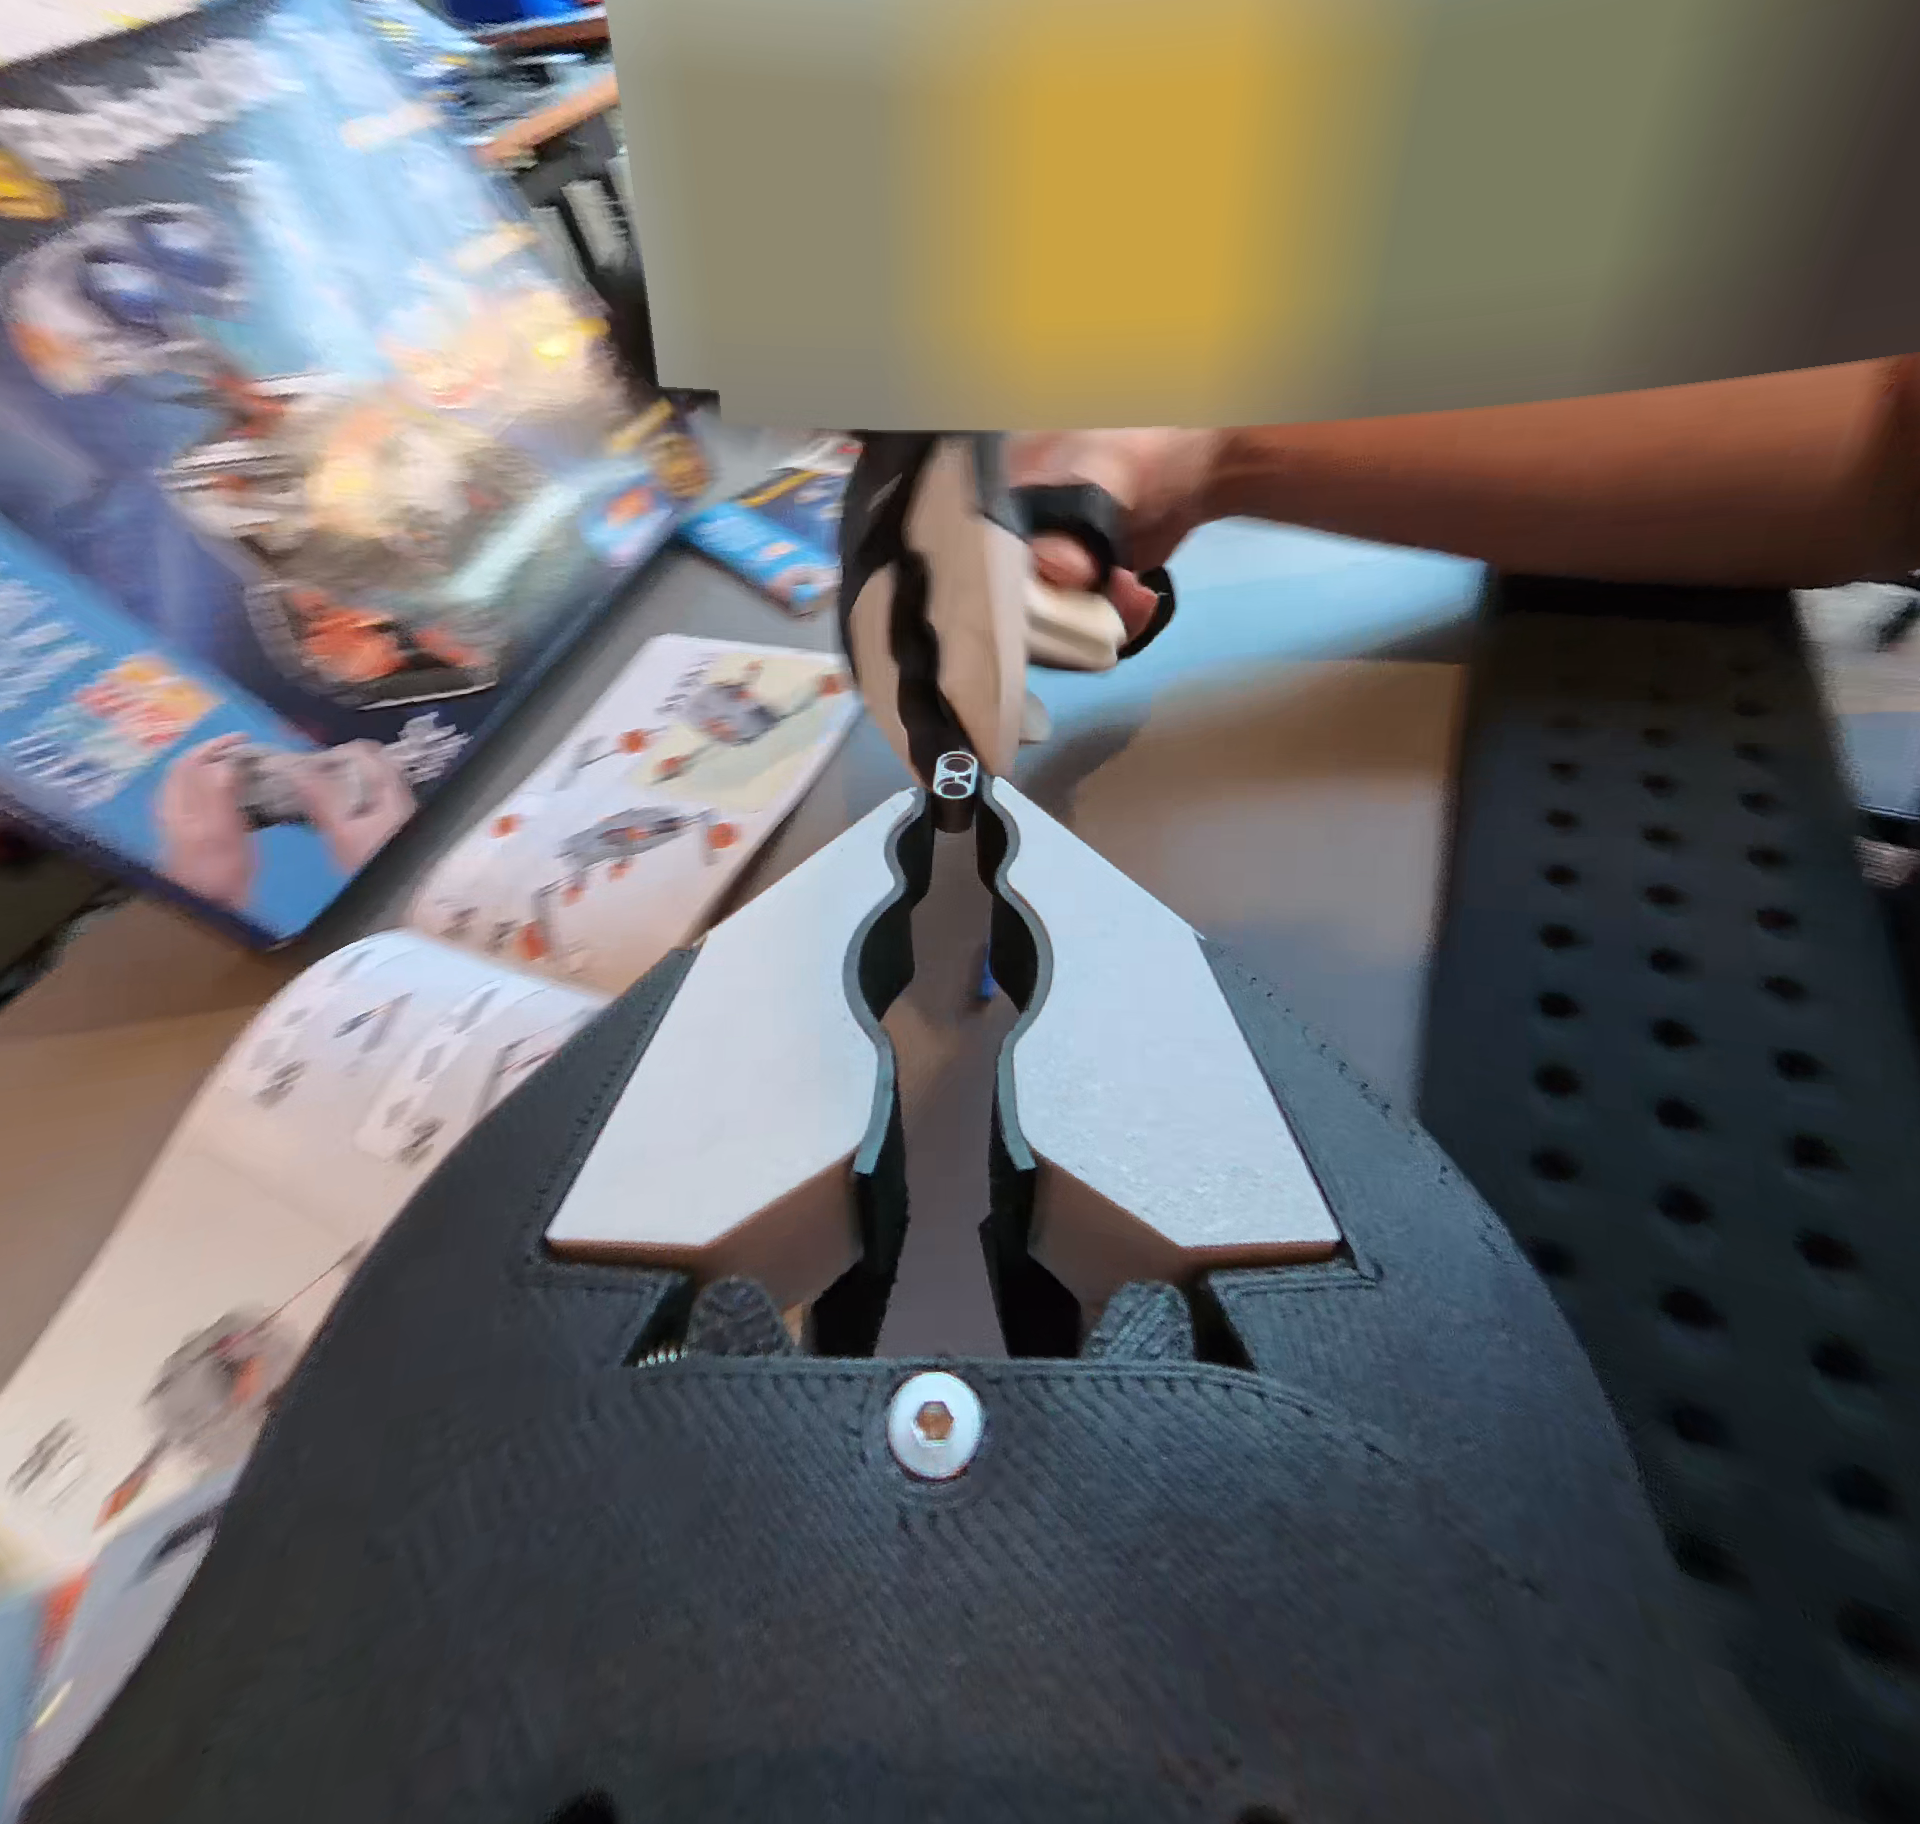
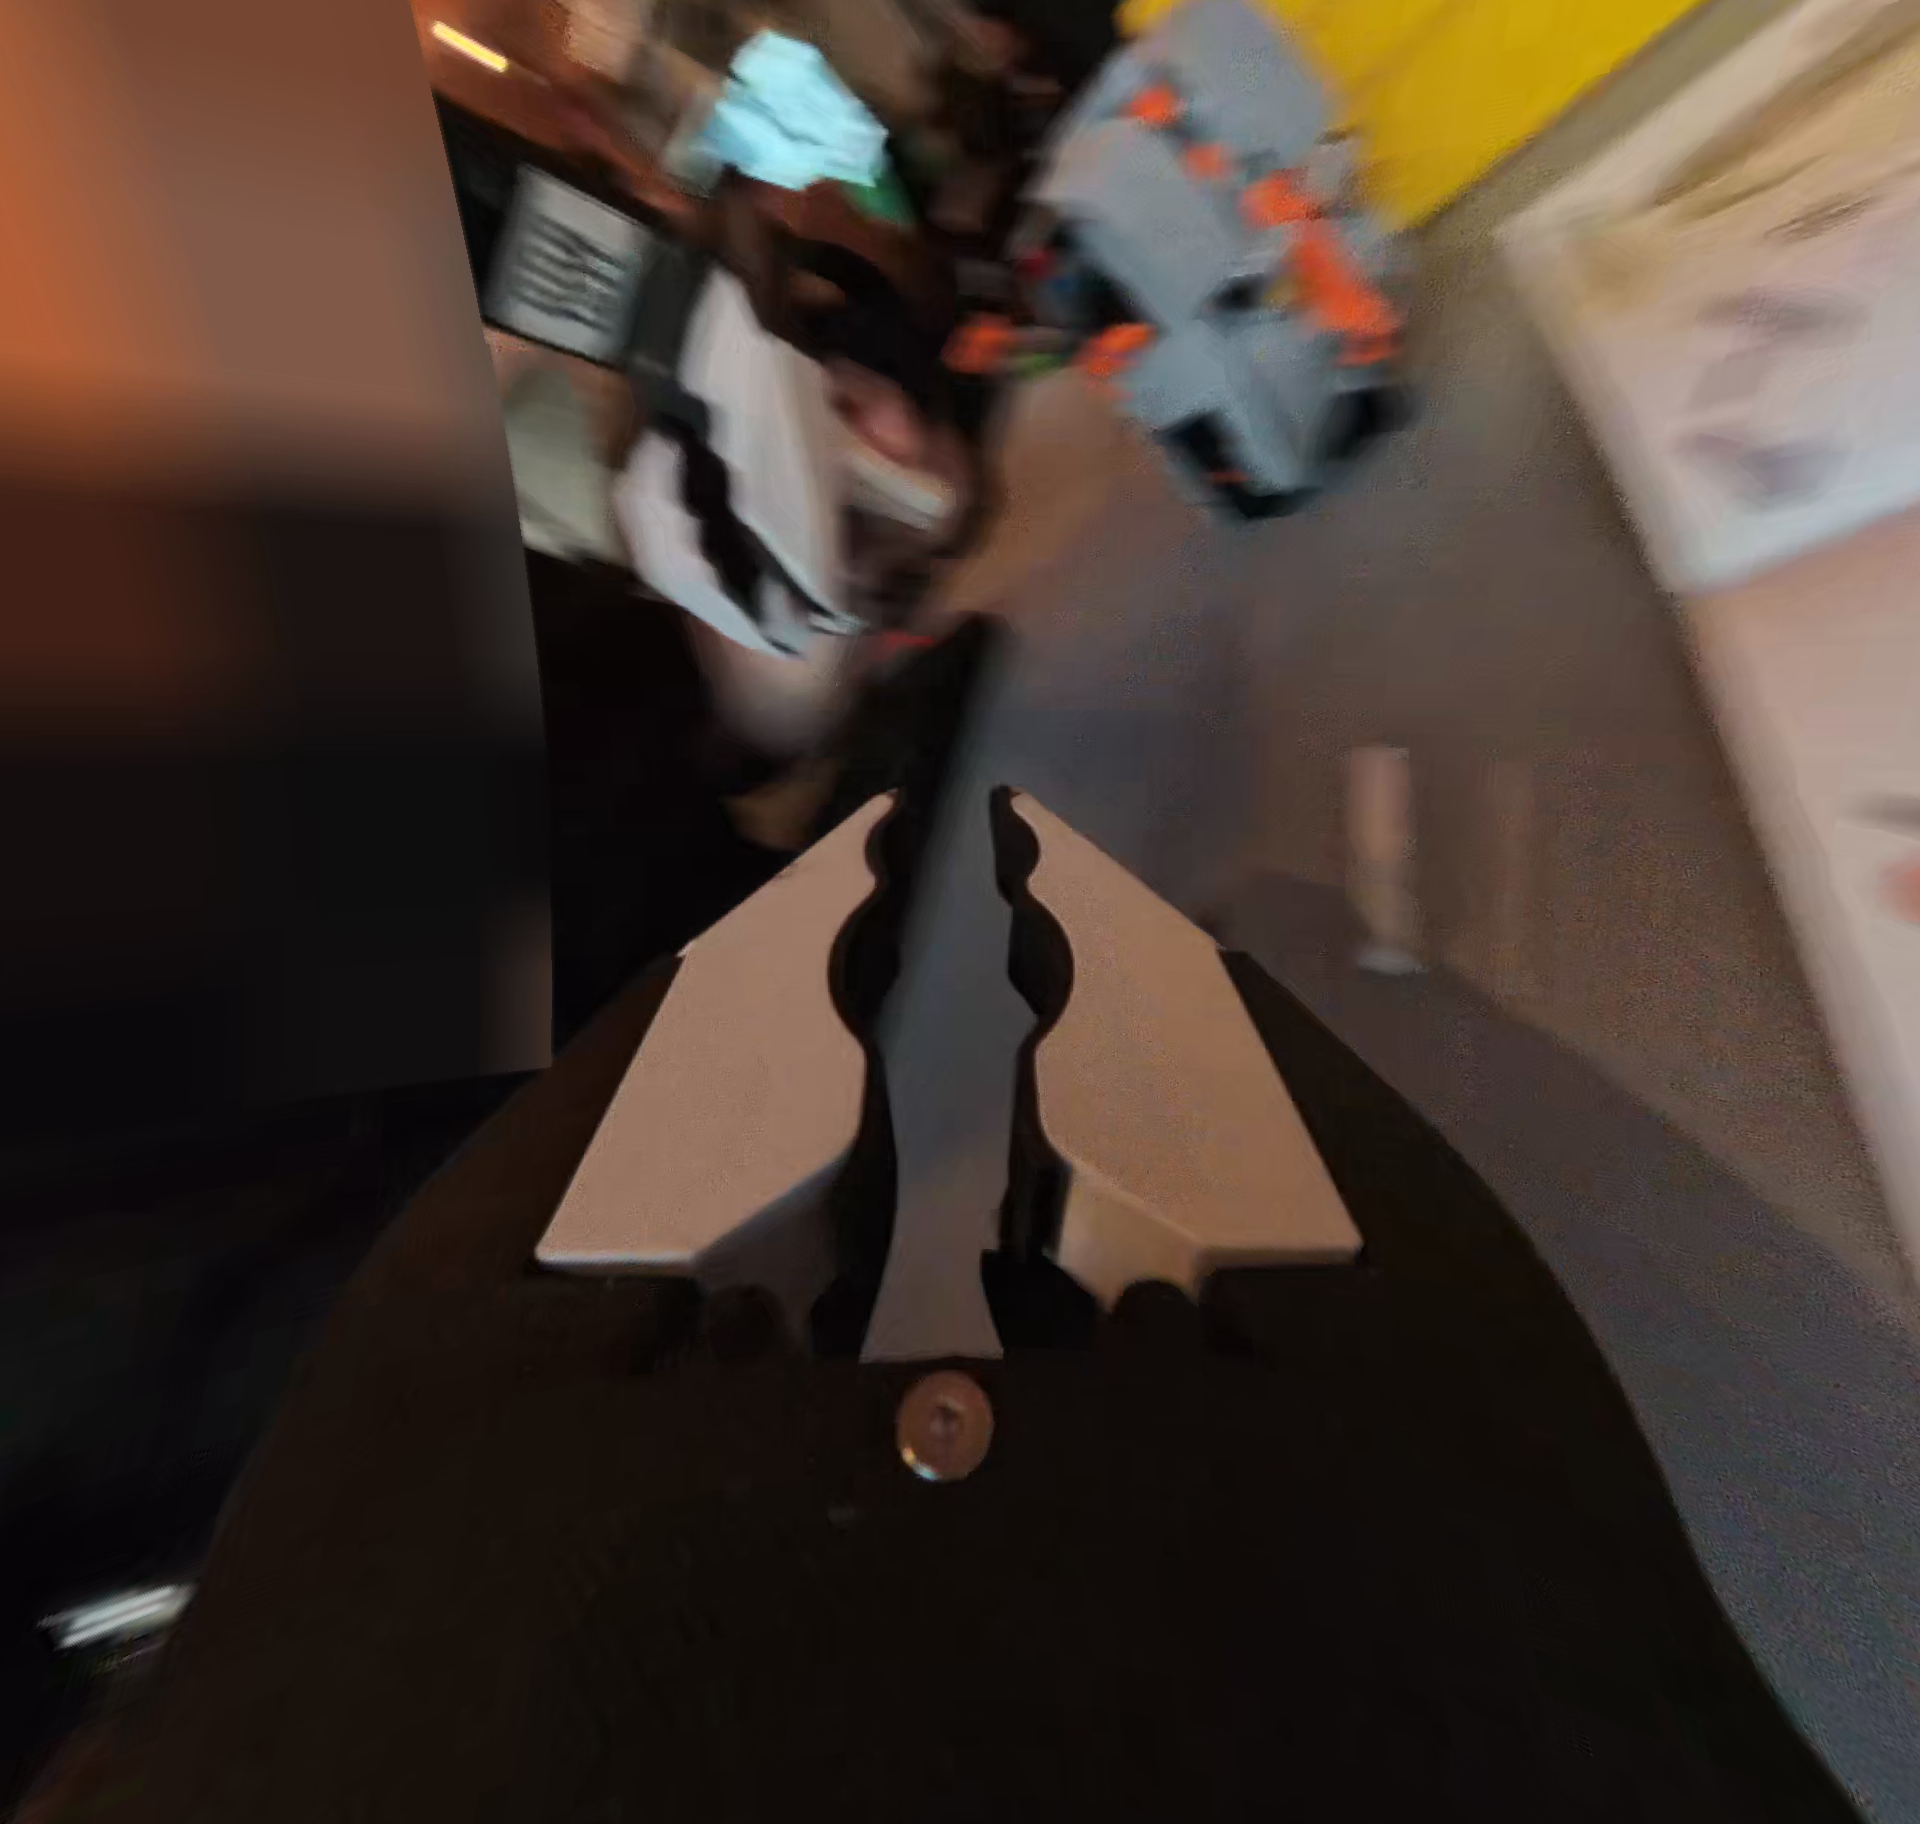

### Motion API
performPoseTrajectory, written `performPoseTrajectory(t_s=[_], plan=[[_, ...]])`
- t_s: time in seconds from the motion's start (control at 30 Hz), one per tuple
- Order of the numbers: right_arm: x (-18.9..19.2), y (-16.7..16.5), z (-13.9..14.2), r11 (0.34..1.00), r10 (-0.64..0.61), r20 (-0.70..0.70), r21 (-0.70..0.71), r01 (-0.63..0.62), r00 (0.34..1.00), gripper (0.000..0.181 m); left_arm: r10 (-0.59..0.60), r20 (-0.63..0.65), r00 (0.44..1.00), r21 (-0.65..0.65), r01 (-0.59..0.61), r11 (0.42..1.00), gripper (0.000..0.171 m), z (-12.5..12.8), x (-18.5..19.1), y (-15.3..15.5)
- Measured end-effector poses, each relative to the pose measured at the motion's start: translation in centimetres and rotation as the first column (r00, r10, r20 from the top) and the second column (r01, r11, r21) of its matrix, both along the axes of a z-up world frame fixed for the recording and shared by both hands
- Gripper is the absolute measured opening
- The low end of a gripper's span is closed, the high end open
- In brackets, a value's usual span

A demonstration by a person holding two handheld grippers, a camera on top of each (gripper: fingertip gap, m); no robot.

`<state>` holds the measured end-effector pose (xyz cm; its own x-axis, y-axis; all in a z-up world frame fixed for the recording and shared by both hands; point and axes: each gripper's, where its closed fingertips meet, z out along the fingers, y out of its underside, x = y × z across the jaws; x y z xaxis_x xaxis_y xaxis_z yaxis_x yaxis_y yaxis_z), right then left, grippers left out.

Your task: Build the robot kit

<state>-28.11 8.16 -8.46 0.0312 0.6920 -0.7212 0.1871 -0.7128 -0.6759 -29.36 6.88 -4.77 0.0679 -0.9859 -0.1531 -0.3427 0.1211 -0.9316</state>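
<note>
A thin black beam with holes (image 1: 956, 806) sits end-on between my left gripper's (image 1: 957, 793) tips, which close on it. My right gripper (image 1: 961, 751) comes in from above, tip to tip with the left, held by a person's hand (image 1: 1101, 486). In the blurred right wrist view the black beam (image 2: 951, 735) runs out between my right gripper's (image 2: 948, 800) nearly closed fingers towards the left gripper (image 2: 727, 517). Both grippers are above the grey table (image 1: 1195, 839). A small blue piece (image 1: 982, 979) shows below the left fingers.
A large blue building-set box (image 1: 260, 372) leans at the left. Open instruction booklets (image 1: 644, 787) lie beside it. A black perforated board (image 1: 1662, 1047) is at the right. A grey and orange brick model (image 2: 1247, 320) stands beyond the grippers, near a yellow surface (image 2: 1455, 39). The tips of one gripper are about 4 cm away from the tips of the other.
</note>
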Motion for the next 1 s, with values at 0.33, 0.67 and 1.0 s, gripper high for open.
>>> performPoseTrajectory(t_s=[0.33,0.67,1.0], plan=[[0.5,0.6,-7.4,0.78,-0.165,0.587,0.569,-0.259,0.793,0.021,0.202,-0.099,0.974,0.031,-0.2,0.979,0.006,-3.0,-2.3,2.5],[-0.3,0.8,-7.5,0.759,-0.05,0.84,0.384,-0.526,0.541,0.014,0.254,-0.137,0.957,0.08,-0.245,0.966,0.006,-3.3,-4.4,2.1],[-0.7,0.5,-8.4,0.765,0.02,0.907,0.257,-0.59,0.42,0.005,0.287,-0.109,0.952,0.08,-0.28,0.957,0.006,-3.2,-6.3,1.7]])
